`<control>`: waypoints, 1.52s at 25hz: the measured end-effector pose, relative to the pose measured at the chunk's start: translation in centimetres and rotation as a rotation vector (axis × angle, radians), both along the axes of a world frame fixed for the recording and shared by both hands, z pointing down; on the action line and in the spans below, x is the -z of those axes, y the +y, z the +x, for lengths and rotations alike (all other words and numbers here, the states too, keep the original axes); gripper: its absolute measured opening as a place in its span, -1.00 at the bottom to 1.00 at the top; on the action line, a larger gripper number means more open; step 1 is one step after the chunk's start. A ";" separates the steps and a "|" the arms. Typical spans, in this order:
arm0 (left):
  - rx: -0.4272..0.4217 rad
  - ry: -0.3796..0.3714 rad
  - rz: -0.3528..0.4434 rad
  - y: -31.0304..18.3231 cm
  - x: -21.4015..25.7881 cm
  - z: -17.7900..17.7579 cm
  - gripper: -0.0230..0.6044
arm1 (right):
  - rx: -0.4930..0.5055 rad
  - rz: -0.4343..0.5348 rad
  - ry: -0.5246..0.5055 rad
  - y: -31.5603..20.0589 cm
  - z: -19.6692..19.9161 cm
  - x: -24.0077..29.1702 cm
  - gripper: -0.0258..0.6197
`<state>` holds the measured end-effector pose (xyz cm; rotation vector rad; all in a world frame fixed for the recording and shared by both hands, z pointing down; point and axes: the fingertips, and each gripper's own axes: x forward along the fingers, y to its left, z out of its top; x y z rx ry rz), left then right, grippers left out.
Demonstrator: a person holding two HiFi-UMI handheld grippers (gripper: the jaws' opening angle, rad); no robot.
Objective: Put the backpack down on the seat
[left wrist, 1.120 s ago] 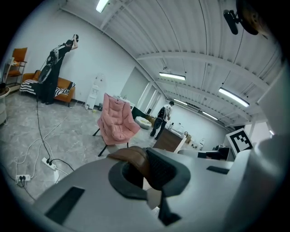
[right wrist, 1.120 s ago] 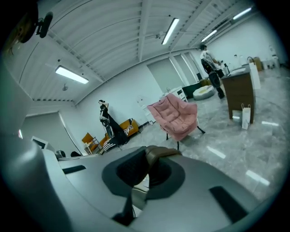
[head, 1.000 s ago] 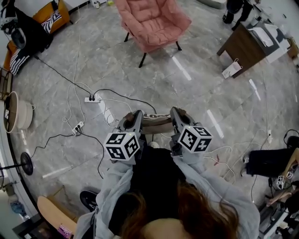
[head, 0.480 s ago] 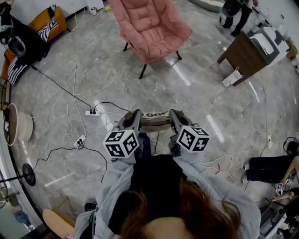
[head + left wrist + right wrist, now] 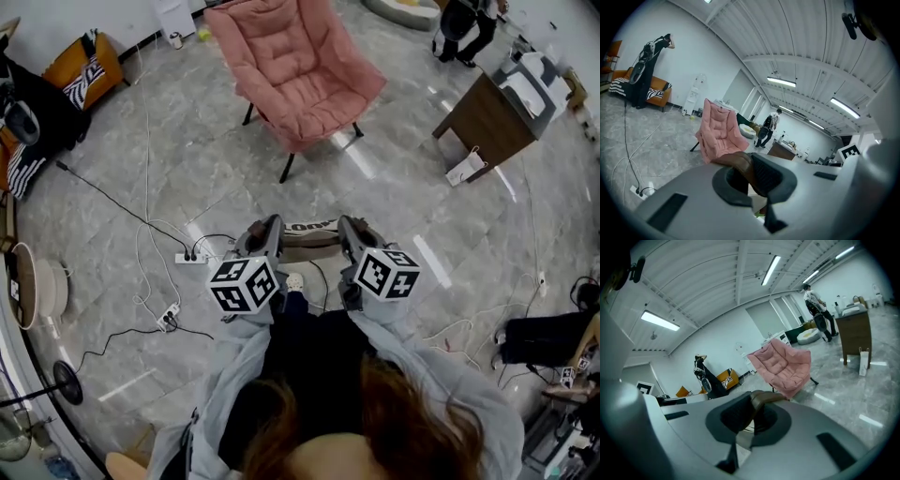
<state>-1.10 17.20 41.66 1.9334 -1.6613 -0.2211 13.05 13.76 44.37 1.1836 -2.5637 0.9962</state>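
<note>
head view shows the left gripper (image 5: 265,232) and right gripper (image 5: 352,231) side by side, carrying the backpack (image 5: 311,249) between them, probably to keep it level. only the gripper views show each one's fingers (image 5: 769,174) clamped on its brown strap (image 5: 738,161). the pink chair (image 5: 298,70) stands well ahead.

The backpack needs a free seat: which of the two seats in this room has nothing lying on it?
The pink padded chair straight ahead. The orange sofa at far left carries dark and striped things, while the chair's cushion is bare.
</note>
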 end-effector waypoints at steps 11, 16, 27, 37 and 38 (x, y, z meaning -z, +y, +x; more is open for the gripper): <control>-0.041 0.000 0.004 -4.0 -0.7 -3.9 -0.88 | -0.023 0.035 0.036 -3.0 -3.7 -0.8 -0.90; -0.049 0.013 -0.020 -4.6 -1.5 -4.3 -0.88 | -0.033 0.011 0.046 -3.4 -4.1 -1.4 -0.90; -0.044 0.036 -0.075 -9.6 -3.2 -5.5 -0.88 | -0.015 -0.071 0.048 -8.8 -5.4 -2.9 -0.90; -0.005 0.056 -0.094 -20.3 -3.7 -6.9 -0.88 | 0.013 -0.115 0.038 -19.5 -6.8 -4.1 -0.90; -0.003 0.054 -0.099 -21.4 -3.8 -7.0 -0.88 | 0.015 -0.115 0.037 -20.7 -6.9 -4.1 -0.90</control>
